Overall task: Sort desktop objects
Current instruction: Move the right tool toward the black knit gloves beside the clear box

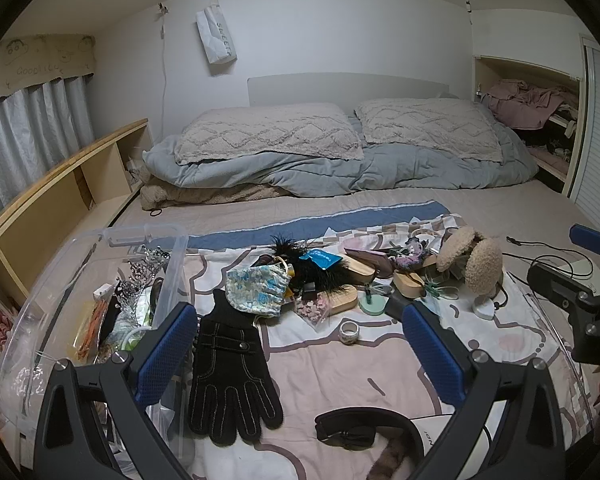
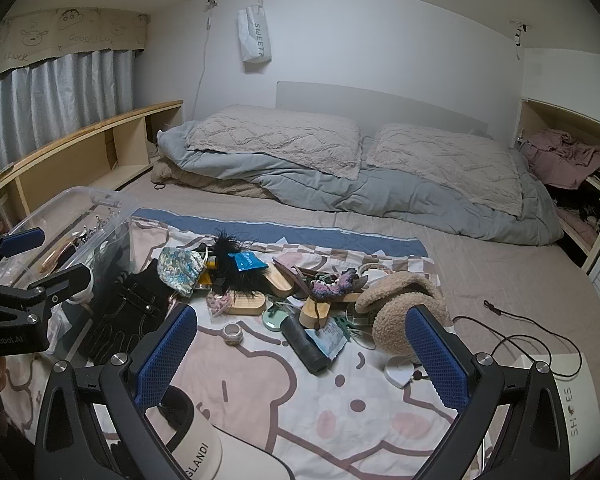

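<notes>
A pile of small objects lies on a patterned cloth (image 1: 332, 364) on the bed: a black glove (image 1: 228, 368), a floral pouch (image 1: 256, 288), a black feather item (image 1: 312, 268), wooden blocks (image 1: 342, 300), a tape roll (image 1: 350, 332), fluffy beige earmuffs (image 1: 472, 264). A clear plastic bin (image 1: 60, 304) with several items stands at the left. My left gripper (image 1: 300, 356) is open and empty above the glove and cloth. My right gripper (image 2: 300, 356) is open and empty above the cloth, near a black spool (image 2: 304, 344) and the earmuffs (image 2: 400, 308).
Pillows (image 1: 268, 132) and a grey duvet (image 1: 340, 172) lie at the head of the bed. A wooden shelf (image 1: 60, 184) runs along the left. A white shoe box (image 2: 572, 404) and a black cord (image 2: 512, 328) are at the right. A cap (image 2: 196, 444) lies near the front.
</notes>
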